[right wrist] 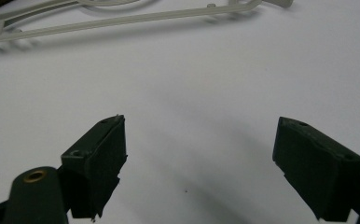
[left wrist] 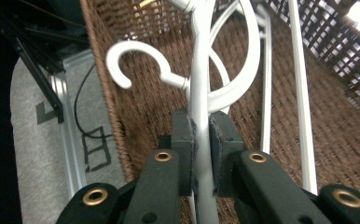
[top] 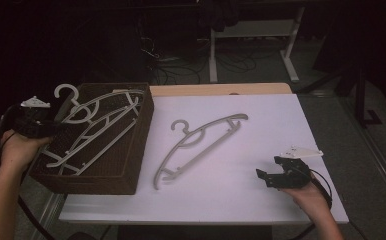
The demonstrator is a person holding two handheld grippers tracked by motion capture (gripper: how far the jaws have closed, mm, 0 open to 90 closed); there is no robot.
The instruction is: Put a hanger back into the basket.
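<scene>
White hanger (left wrist: 201, 88) sits pinched in my left gripper (left wrist: 201, 154), over the wicker basket (top: 141, 145) at the table's left edge. I should lower it flat beside its twin before letting go. Right of that, another hanger (top: 201, 142) waits on the table; my right gripper (top: 276, 176) gapes empty.

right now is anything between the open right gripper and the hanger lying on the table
Nothing visible. The right gripper rests open, with only bare white table between it and the hanger. The left gripper is shut on another hanger over the basket.
</scene>
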